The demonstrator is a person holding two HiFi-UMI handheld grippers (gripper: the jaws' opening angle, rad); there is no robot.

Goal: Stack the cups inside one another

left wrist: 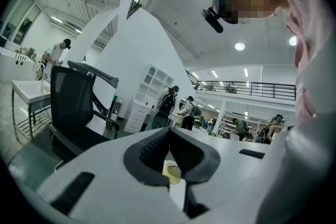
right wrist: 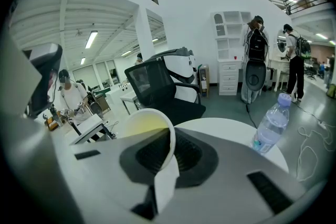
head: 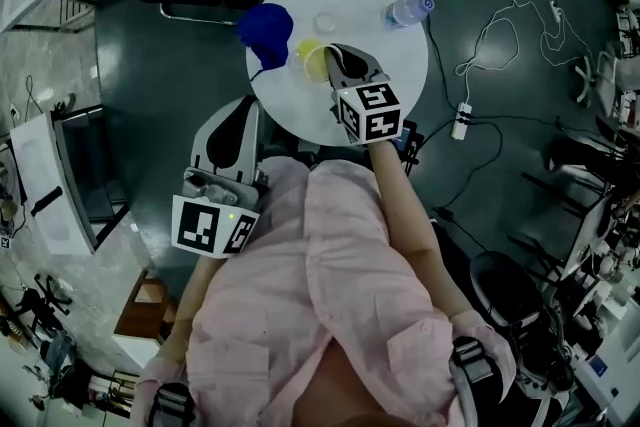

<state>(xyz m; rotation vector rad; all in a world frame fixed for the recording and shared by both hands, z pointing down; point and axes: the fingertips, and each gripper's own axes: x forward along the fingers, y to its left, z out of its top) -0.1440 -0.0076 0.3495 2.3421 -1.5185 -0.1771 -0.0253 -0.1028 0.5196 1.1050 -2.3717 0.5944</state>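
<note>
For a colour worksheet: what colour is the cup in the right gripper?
Yellow cup; clearest in the right gripper view.

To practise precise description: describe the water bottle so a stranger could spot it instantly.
Start at the round white table. On its far right edge stands the water bottle. Unlike the blue cup and yellow cup, it is clear, tall and capped.

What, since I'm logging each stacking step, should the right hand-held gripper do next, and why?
Probably carry its cup a little leftward in the head view, toward the blue cup. The right hand-held gripper has its jaws shut on the yellow cup's rim over the white table, and the blue cup sits close beside it, with nothing nested yet.
</note>
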